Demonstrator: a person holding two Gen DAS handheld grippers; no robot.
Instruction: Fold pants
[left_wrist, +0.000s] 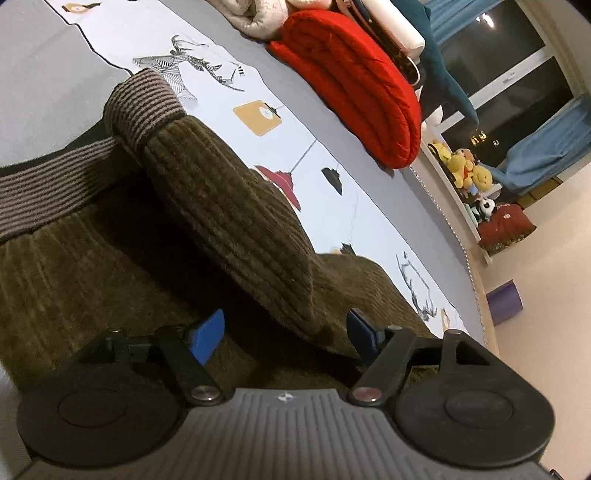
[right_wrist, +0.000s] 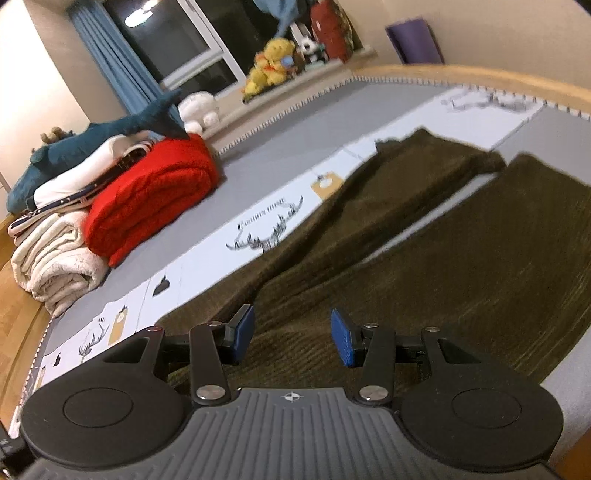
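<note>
Olive corduroy pants (right_wrist: 424, 236) lie on the bed (right_wrist: 295, 140), legs toward one o'clock. Left gripper (left_wrist: 286, 332) and right gripper (right_wrist: 291, 336) hover over them, both apart, clamping nothing.

The pants (left_wrist: 229, 221) are ribbed olive-brown corduroy, matt and fuzzy, with a striped knit waistband (left_wrist: 144, 107); the bed sheet (right_wrist: 280, 147) is smooth printed cloth; the red quilt (right_wrist: 155, 199) looks padded, stitched in ridges; each hand-held gripper (left_wrist: 286, 332) (right_wrist: 291, 338) is matt black plastic with blue textured pads (right_wrist: 341, 343) and shiny metal pivots (right_wrist: 208, 392).
</note>
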